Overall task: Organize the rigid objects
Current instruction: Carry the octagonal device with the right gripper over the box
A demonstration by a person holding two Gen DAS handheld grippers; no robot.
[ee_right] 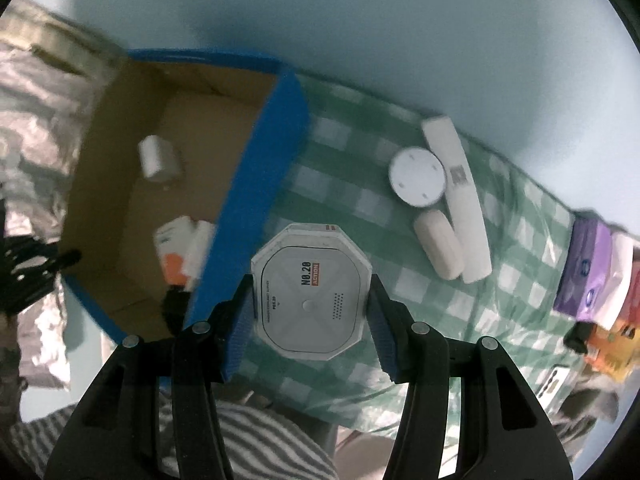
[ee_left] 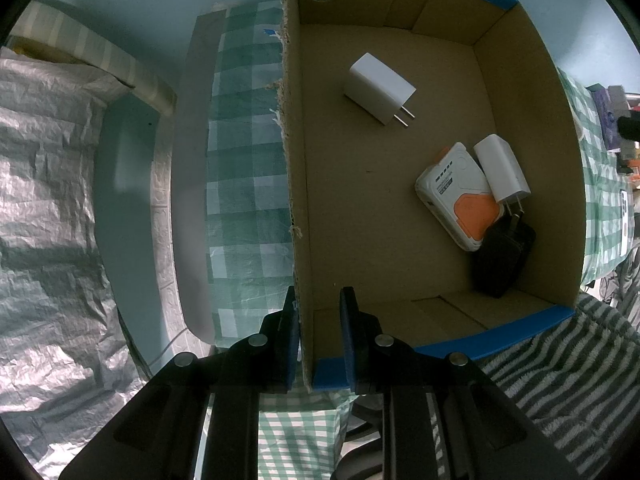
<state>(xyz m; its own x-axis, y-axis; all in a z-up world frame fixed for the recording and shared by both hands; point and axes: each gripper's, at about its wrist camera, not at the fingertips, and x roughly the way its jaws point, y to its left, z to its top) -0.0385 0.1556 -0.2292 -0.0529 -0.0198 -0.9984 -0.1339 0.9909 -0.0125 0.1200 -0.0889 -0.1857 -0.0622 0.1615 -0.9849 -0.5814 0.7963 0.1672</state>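
1. Fingers of the left gripper [ee_left: 319,336] straddle the near left wall of the cardboard box [ee_left: 298,160]; the outer pad lies against the wall, while a small gap shows at the inner one, so whether both pads press is hard to tell.
2. Blue pads of the right gripper [ee_right: 311,318] pinch an octagonal white power bank [ee_right: 311,294] by its two side edges, holding it clear above the green checked cloth [ee_right: 352,200], just beside the box's blue outer wall [ee_right: 256,184].
3. Inside the box, a white charger [ee_left: 378,88] lies alone toward the far wall.
4. Against the box's right wall, a white-and-orange power bank [ee_left: 456,196], a second white plug [ee_left: 504,174] and a black adapter [ee_left: 504,258] sit bunched and touching.
5. Well apart from the box, on the cloth, lie a round white disc [ee_right: 417,178], a long white bar [ee_right: 460,200] and a pale oval case [ee_right: 438,248], close together.
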